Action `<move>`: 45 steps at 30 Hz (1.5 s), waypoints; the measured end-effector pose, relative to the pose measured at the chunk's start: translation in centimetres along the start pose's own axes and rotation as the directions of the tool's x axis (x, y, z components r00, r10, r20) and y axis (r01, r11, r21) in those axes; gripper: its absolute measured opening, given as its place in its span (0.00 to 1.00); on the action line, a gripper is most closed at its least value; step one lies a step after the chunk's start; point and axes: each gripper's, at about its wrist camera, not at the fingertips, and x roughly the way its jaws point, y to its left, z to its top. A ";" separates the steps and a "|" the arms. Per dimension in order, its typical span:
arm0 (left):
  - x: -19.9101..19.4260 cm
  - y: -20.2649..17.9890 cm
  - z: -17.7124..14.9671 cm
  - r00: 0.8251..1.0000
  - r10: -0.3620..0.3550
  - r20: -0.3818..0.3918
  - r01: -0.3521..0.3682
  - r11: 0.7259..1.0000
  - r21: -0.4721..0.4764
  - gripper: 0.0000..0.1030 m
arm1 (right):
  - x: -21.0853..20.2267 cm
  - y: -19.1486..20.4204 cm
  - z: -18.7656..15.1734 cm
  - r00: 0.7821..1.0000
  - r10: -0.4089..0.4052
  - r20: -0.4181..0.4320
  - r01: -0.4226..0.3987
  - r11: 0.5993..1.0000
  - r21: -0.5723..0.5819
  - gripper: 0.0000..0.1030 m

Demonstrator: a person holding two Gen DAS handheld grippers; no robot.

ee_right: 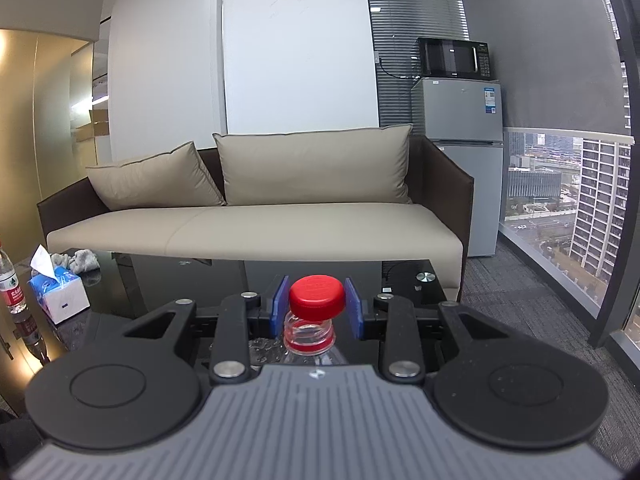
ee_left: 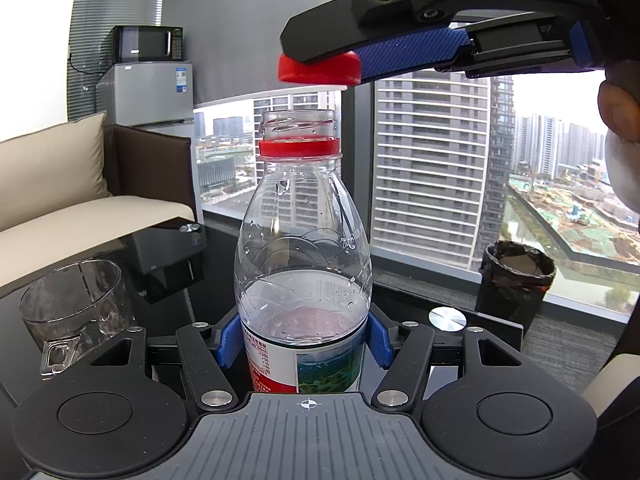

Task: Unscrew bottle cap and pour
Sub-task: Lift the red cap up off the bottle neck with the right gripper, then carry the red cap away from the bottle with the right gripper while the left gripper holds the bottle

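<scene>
A clear plastic water bottle (ee_left: 302,248), partly filled, stands upright between the blue pads of my left gripper (ee_left: 304,338), which is shut on its body. Its threaded neck (ee_left: 298,124) is open, with a red ring below. My right gripper (ee_right: 317,306) is shut on the red cap (ee_right: 317,295) and holds it a little above the neck (ee_right: 309,332). In the left wrist view the cap (ee_left: 320,69) hangs above the bottle mouth, pinched by the right gripper's fingers (ee_left: 400,56). An empty clear glass mug (ee_left: 74,306) stands on the dark table, left of the bottle.
The table is black glass (ee_left: 168,248). A tissue box (ee_right: 60,294) and a second small bottle (ee_right: 10,284) stand at the table's left end. A beige sofa (ee_right: 280,224) is behind the table. A black bin (ee_left: 516,280) stands by the window.
</scene>
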 end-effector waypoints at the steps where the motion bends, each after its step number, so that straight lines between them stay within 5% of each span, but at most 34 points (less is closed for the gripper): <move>1: 0.1 -0.2 0.0 1.000 0.001 -0.001 -0.001 1.000 0.001 0.56 | 0.0 -0.1 0.0 1.000 -0.003 0.001 0.003 1.000 0.000 0.32; 45: 0.3 0.3 0.0 1.000 -0.001 -0.003 0.001 1.000 -0.003 0.56 | 1.7 -4.5 -4.0 0.989 -0.124 -0.084 0.130 0.990 0.063 0.32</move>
